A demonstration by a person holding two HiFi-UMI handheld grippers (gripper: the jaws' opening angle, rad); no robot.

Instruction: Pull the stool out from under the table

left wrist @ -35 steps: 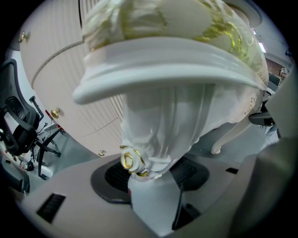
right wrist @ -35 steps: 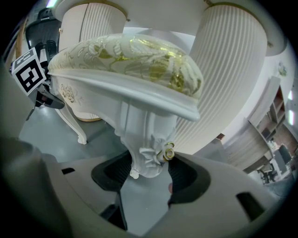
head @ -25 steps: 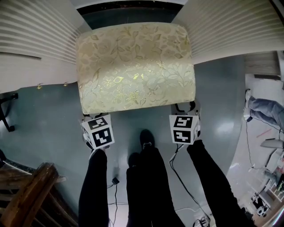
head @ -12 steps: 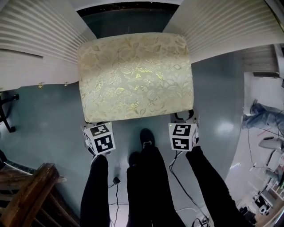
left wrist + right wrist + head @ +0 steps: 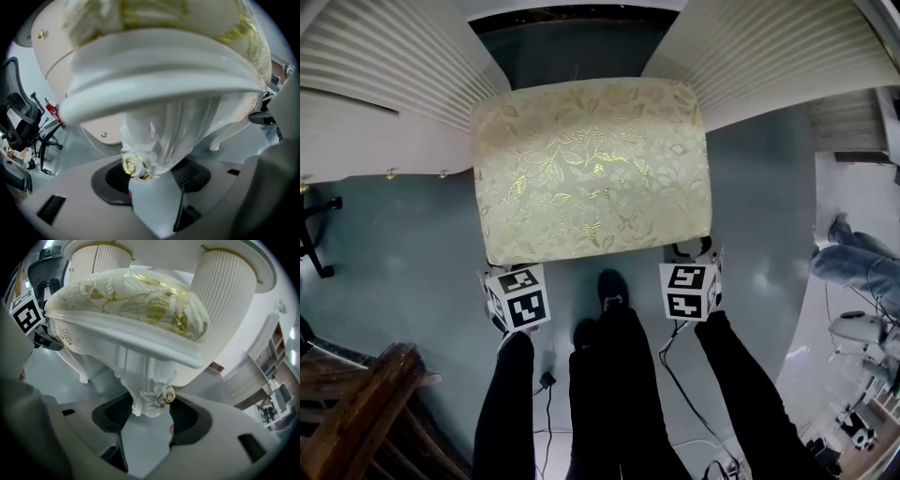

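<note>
The stool (image 5: 591,169) has a cream and gold floral cushion and carved white legs. In the head view it stands between the table's two fluted white pedestals (image 5: 384,84), its front edge toward me. My left gripper (image 5: 508,277) sits at the stool's front left corner, my right gripper (image 5: 692,258) at the front right. In the left gripper view the jaws (image 5: 150,174) are closed on a carved front leg (image 5: 154,140) with a gold ornament. The right gripper (image 5: 150,416) likewise clamps the other front leg (image 5: 147,397). The fingertips are hidden under the seat in the head view.
A person's dark-clad legs (image 5: 619,394) stand just behind the stool. Cables (image 5: 675,375) trail on the grey floor. Wooden furniture (image 5: 356,412) is at the lower left, a black chair base (image 5: 311,234) at the left edge, and another person (image 5: 862,262) with clutter at the right.
The stool has slid toward me, further out from between the pedestals. Both grippers moved back with it, still on its front legs.
</note>
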